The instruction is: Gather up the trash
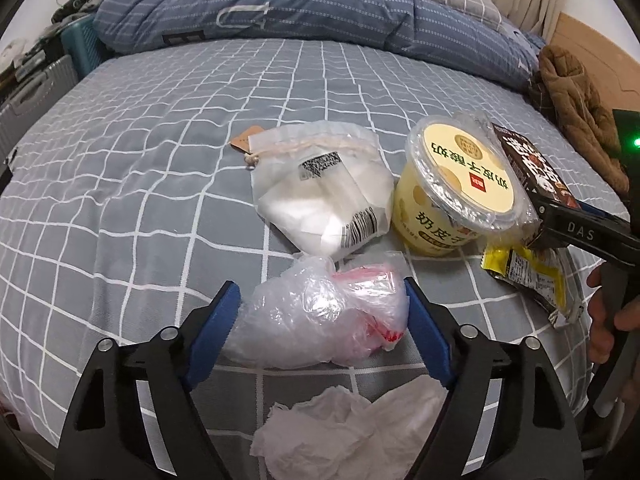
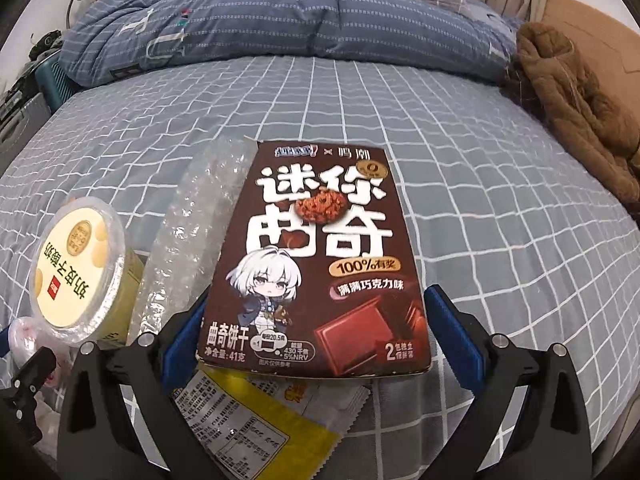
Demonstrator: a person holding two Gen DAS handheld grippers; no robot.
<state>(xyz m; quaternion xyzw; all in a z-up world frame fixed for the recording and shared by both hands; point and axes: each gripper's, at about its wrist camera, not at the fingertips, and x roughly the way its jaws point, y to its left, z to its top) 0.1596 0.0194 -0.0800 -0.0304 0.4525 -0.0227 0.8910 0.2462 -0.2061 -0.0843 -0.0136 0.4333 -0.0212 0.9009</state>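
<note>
Bed: gray checked sheet (image 1: 168,160), with a rumpled blue quilt (image 1: 280,4) piled along the far side and a brown jacket (image 2: 568,96) off at the right edge.
Trash pile: all bunched together mid-bed, nearer the person.
Left gripper (image 1: 320,320): jaws apart around a crumpled clear plastic bag (image 1: 320,320) with some red in it. The right pad looked like it was touching the bag; the left one I couldn't tell.
Tissue (image 1: 352,432): wadded up white, lying just below that bag, closer to the person.
White pouch (image 1: 324,192): flat, barcoded, just beyond the bag.
Yogurt cup (image 1: 456,184): yellow, lid on, right beside the pouch.
Right gripper (image 2: 320,332): jaws wide, straddling a brown cookie box (image 2: 320,264); no clear squeeze on it.
Yellow wrapper (image 2: 256,412): flat under the box's near end.
Bubble wrap (image 2: 192,240): tucked between box and cup.
</note>
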